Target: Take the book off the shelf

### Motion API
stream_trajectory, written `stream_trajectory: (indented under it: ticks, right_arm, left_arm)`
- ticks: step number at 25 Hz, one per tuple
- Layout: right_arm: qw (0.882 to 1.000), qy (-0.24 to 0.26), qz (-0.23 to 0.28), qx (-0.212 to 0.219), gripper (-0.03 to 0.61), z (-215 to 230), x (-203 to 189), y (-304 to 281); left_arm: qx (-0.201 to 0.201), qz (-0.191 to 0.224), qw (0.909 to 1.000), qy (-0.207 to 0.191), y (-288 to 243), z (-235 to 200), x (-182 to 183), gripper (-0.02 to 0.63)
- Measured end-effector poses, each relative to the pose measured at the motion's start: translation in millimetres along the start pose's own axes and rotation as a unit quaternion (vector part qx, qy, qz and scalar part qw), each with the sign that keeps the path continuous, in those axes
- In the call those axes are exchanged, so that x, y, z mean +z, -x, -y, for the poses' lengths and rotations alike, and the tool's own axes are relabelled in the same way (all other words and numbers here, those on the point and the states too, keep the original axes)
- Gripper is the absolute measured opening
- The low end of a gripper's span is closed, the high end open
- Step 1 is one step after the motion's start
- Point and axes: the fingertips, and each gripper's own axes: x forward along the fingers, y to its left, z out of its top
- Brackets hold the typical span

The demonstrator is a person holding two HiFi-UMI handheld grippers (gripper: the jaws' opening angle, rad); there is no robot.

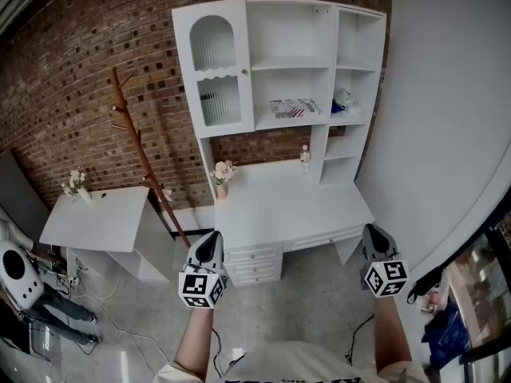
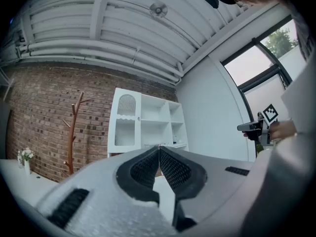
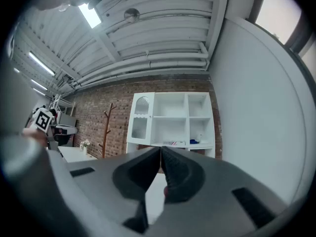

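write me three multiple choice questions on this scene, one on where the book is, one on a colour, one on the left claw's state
1. In which column of the shelf unit does the book lie?
A left
B middle
C right

2. What colour is the shelf unit?
A black
B white
C green

3. How does the left claw stand?
A shut and empty
B wide open
C shut on the book

Answers:
1 B, the book lies flat in the middle column's lower bay.
2 B, every panel is white against the brick wall.
3 A, its jaws meet with nothing between them.
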Motion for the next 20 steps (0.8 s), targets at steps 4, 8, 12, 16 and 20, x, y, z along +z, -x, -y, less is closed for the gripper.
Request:
stream_trajectory:
  ticks: [4,8,12,16,20]
  right_arm:
    - [1.000,-0.001,-0.001,0.000,0.031,-1,-1,1]
    - [1.000,-0.006,-0.002,0.002,0.032,0,0,3]
    - [1.000,-0.008,-0.001,0.003,0.031,0,1,4]
    - [1.000,-0.007,0.000,0.006,0.031,-1,5,4]
    - [1.000,-0.014,-0.001,0.013,0.032,2,4,5]
  left_arm:
    - [-0.004,-0.001,1.0000,0.000,0,3,-1,0.026]
    - [-0.005,-0.005,1.0000,0.000,0,7,-1,0.026]
    - [-0.008,-0.009,0.9999,-0.005,1,11,-1,0.026]
    - [-0.010,-0.009,0.9999,-0.009,2,13,4,0.026]
    - [-0.007,-0.014,0.9998,-0.013,5,19,3,0.026]
